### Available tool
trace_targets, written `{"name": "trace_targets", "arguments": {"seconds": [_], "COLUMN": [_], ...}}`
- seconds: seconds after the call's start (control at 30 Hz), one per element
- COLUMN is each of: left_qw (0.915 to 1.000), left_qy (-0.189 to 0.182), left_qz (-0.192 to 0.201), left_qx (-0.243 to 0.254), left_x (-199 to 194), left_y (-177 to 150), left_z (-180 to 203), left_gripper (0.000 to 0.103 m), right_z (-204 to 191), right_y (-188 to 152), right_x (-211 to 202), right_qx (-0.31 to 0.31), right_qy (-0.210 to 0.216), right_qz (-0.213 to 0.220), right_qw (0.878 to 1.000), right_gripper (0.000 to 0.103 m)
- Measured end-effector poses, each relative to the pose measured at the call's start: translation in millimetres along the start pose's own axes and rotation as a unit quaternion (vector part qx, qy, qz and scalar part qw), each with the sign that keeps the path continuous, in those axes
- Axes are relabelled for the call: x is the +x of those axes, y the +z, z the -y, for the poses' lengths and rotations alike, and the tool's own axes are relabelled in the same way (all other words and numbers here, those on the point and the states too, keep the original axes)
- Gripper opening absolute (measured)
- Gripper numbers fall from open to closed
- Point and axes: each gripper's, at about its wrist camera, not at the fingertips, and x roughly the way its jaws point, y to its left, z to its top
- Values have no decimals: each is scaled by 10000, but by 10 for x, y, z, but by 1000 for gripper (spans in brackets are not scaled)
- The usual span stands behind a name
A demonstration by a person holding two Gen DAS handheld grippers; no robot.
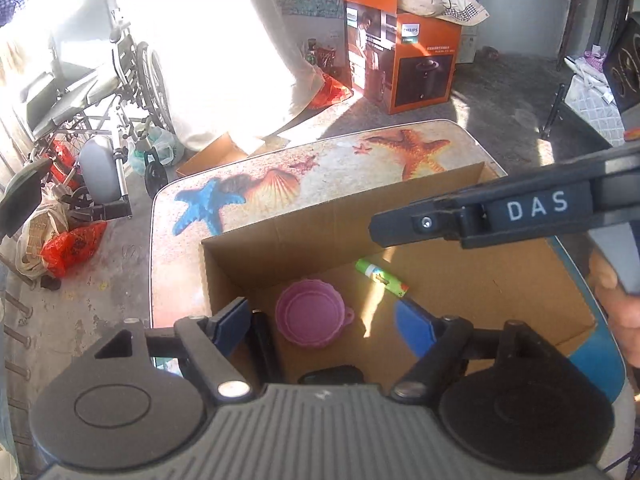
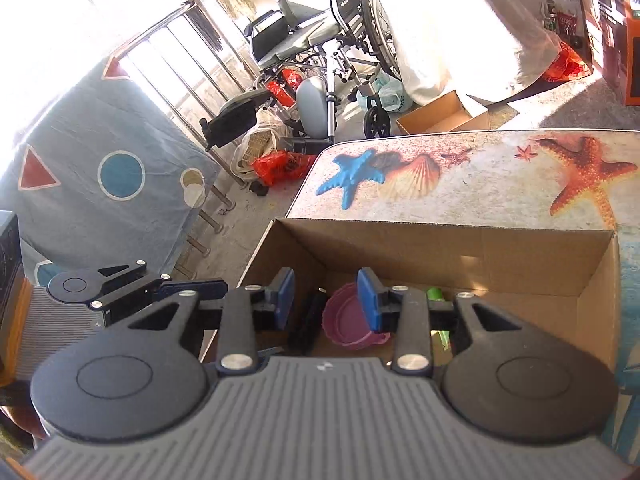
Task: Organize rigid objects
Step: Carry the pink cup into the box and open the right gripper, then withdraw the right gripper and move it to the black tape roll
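Going left to right inside the open brown cardboard box (image 1: 480, 280) on the seashell-printed table (image 1: 320, 184): a slim black stick-shaped object (image 1: 265, 336) lies against the left wall, its long axis running from six toward twelve o'clock. Just beside it at three o'clock sits the round pink plastic lid with a scalloped rim (image 1: 310, 312). A green printed tube (image 1: 382, 277) lies at one o'clock from the lid, angled from ten to four o'clock.

The left gripper (image 1: 324, 324) hangs above the box with its blue pads spread wide and nothing between them; the lid sits directly ahead at twelve o'clock, so this hand looks nearer. The right gripper (image 2: 326, 300) is partly parted and empty, over the black stick and the lid's edge.
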Motion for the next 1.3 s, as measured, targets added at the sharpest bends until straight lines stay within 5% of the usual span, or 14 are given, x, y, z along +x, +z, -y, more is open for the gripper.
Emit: {"name": "trace_targets", "arguments": {"seconds": [0.17, 0.27, 0.33, 0.47, 0.63, 0.8, 1.1, 1.3], "left_qw": [9983, 9944, 9909, 9843, 9876, 9849, 9972, 9976], "left_qy": [-252, -462, -618, -1171, -1080, -1230, -200, -94], "left_qz": [525, 858, 1003, 828, 757, 556, 329, 103], "left_qx": [-62, -419, -658, -1033, -853, -1087, -640, -672], "left_x": [-609, -915, -966, -887, -793, -671, -472, -237], "left_y": [-270, -466, -638, -1118, -1720, -2198, -2496, -2510], "left_z": [74, 98, 107, 160, 315, 397, 604, 574], "left_gripper": [88, 103, 103, 103, 103, 103, 103, 100], "right_z": [-137, -205, -237, -272, -268, -238, -488, -610], "right_y": [-332, -679, -987, -1644, -2349, -2702, -2810, -2740], "right_x": [-886, -1387, -1638, -1824, -1707, -1240, -512, -103], "right_qx": [-161, -223, -209, -93, 154, 643, 354, -41], "right_qy": [101, 127, 155, 52, -253, -120, 41, -100], "right_qz": [644, 1071, 1345, 1523, 1394, 888, -20, -407], "right_qw": [9977, 9939, 9906, 9883, 9898, 9939, 9994, 9991], "right_gripper": [42, 46, 50, 52, 52, 52, 52, 41]}}
